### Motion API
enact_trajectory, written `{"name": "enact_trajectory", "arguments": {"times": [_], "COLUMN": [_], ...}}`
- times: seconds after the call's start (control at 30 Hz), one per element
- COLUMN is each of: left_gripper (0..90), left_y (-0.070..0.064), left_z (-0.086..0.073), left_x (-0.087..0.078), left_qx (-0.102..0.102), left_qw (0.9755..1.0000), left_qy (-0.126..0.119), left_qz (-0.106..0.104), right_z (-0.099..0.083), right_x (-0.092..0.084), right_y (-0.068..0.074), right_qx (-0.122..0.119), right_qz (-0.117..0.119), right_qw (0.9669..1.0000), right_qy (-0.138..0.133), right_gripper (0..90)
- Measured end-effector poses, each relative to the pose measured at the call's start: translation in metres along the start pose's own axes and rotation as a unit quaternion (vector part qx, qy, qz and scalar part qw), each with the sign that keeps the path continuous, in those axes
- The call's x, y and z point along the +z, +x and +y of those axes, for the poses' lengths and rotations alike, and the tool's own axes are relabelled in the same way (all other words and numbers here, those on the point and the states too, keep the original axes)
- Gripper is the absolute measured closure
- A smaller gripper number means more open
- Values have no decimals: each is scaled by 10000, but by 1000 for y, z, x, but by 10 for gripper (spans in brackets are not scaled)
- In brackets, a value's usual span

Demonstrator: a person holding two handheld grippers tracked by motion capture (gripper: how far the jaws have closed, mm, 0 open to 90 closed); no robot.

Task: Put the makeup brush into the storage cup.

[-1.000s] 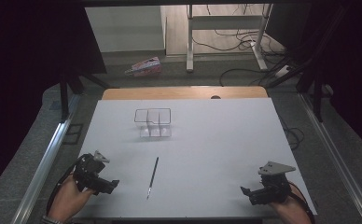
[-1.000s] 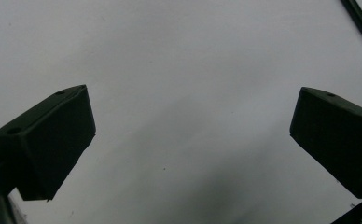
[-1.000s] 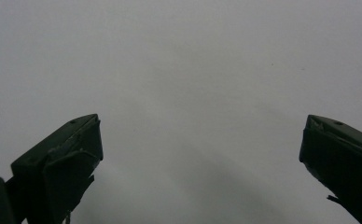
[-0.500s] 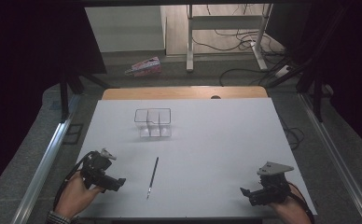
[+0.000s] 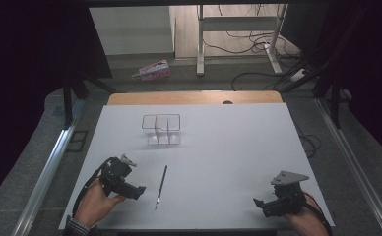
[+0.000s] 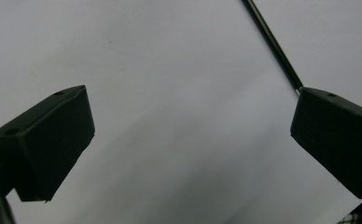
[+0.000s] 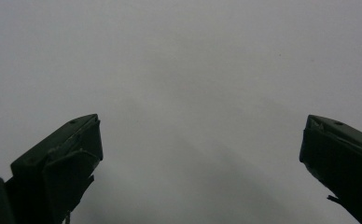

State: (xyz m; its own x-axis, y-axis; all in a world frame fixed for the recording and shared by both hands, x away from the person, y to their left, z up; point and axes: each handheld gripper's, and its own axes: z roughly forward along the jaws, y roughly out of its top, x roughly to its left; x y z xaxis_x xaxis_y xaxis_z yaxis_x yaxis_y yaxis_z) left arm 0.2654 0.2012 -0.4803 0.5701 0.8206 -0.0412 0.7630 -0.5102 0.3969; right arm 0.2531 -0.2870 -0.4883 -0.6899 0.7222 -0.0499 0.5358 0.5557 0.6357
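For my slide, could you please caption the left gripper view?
Open left gripper over the white table, a black pen beside one jaw.

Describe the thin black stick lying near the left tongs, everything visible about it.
The black stick is slim, straight and dark, like a pen or a fine brush; which one is too small to tell. It lies flat on the white table, running from near the person toward the clear divided box, slightly slanted. Nothing holds it. The left tongs sit just beside it, jaws open; in the left gripper view the stick passes behind one jaw tip, contact unclear.
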Motion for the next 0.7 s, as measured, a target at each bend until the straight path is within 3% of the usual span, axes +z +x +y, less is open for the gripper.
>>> {"name": "enact_trajectory", "arguments": {"times": [0.17,0.7], "left_gripper": [5,15], "left_y": [-6,-18], "left_z": [9,32], "left_x": [3,15], "left_qx": [130,225], "left_qw": [9999,9997], "left_qy": [13,111], "left_qz": [-34,-55], "right_z": [0,0], "right_x": [0,2], "right_y": [0,0], "right_qx": [-6,-39], "right_qz": [10,47], "right_qw": [10000,10000], "right_qy": [8,57], "right_gripper": [0,0]}}
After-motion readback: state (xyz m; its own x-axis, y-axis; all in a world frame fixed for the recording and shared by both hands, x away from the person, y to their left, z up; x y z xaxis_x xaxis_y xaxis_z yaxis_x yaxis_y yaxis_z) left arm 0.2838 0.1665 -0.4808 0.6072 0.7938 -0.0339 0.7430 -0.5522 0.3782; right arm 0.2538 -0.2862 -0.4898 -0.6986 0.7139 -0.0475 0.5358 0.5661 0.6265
